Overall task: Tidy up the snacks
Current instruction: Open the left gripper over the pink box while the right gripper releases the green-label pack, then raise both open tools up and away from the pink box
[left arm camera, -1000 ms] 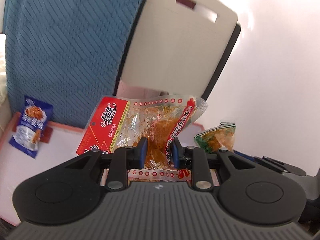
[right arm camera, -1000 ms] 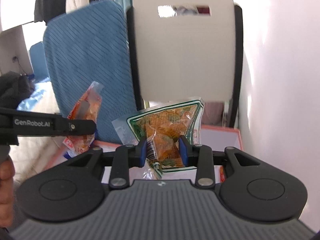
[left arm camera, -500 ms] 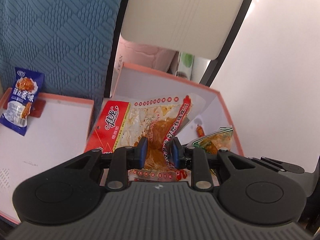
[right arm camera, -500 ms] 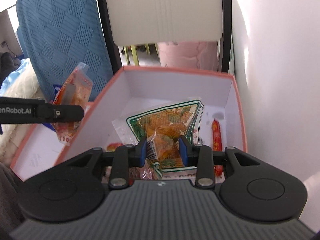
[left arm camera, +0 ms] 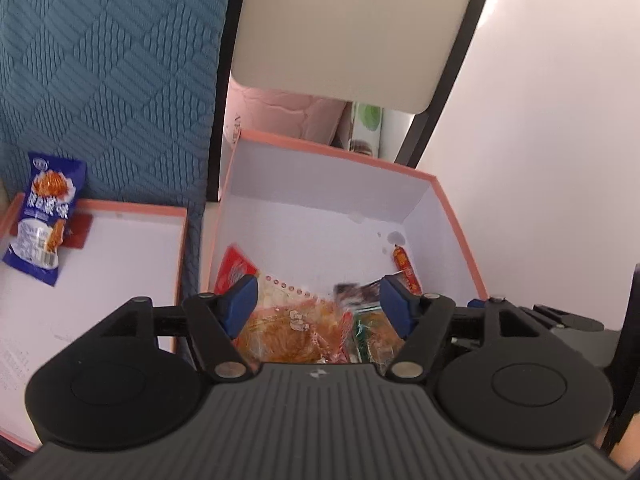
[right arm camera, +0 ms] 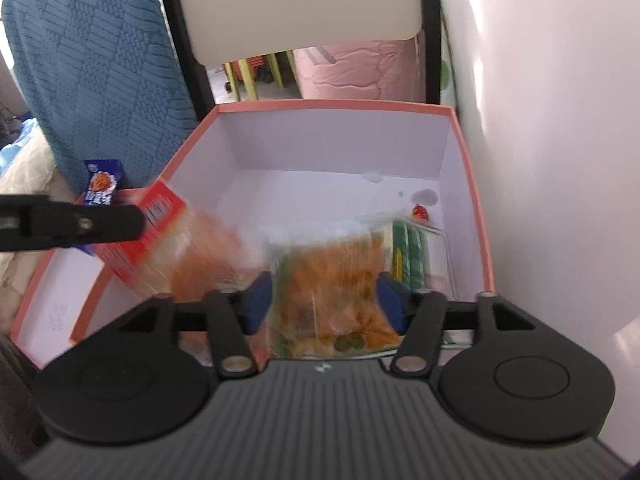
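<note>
The pink-rimmed white box (left arm camera: 332,152) stands below both grippers. My left gripper (left arm camera: 318,302) hangs over its near end, jaws opening, pads apart. The red-labelled snack packet (left arm camera: 280,332) lies loose beneath them beside the green packet (left arm camera: 372,332). My right gripper (right arm camera: 324,300) is also opening. The green packet (right arm camera: 336,280) is blurred between its pads, which do not press on it. The red-labelled packet (right arm camera: 172,240) is blurred at the box's left wall (right arm camera: 336,105). A red sausage (left arm camera: 404,264) lies at the right wall.
The box lid (left arm camera: 100,208) lies to the left with a blue snack packet (left arm camera: 44,216) on its far edge. A blue padded chair back (left arm camera: 108,60) and a beige chair back (left arm camera: 352,20) rise behind the box. A white wall (left arm camera: 540,120) runs close on the right.
Both grippers came down over the box and their jaws spread. The red-labelled packet and the green packet left the pads and dropped into the box.
</note>
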Demonstrator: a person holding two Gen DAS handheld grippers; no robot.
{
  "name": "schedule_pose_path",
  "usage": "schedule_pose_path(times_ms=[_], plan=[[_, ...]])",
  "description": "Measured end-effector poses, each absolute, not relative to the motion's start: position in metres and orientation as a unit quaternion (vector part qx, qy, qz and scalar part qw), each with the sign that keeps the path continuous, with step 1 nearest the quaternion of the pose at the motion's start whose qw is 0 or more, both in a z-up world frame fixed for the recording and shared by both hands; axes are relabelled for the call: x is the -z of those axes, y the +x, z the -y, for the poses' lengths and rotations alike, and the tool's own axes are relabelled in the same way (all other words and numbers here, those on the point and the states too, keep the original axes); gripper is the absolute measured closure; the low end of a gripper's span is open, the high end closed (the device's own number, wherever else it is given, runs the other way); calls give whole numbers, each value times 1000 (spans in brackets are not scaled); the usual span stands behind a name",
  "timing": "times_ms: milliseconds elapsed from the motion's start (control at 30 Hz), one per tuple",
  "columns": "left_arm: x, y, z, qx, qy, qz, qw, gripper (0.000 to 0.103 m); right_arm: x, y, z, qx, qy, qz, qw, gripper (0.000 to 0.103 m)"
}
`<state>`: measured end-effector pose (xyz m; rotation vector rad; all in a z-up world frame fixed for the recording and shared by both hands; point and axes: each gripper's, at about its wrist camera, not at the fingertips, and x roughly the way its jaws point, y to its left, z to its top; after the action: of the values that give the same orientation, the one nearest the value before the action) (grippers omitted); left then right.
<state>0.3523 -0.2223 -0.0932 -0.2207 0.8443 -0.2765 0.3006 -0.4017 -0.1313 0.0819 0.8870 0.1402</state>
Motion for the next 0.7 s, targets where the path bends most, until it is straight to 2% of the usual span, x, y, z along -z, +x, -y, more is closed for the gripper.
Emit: schedule_pose_path(times_ms=[700], plan=[[-38, 249, 180, 156, -90, -246, 952, 30, 9, 208, 401, -62, 61, -289, 953, 31]])
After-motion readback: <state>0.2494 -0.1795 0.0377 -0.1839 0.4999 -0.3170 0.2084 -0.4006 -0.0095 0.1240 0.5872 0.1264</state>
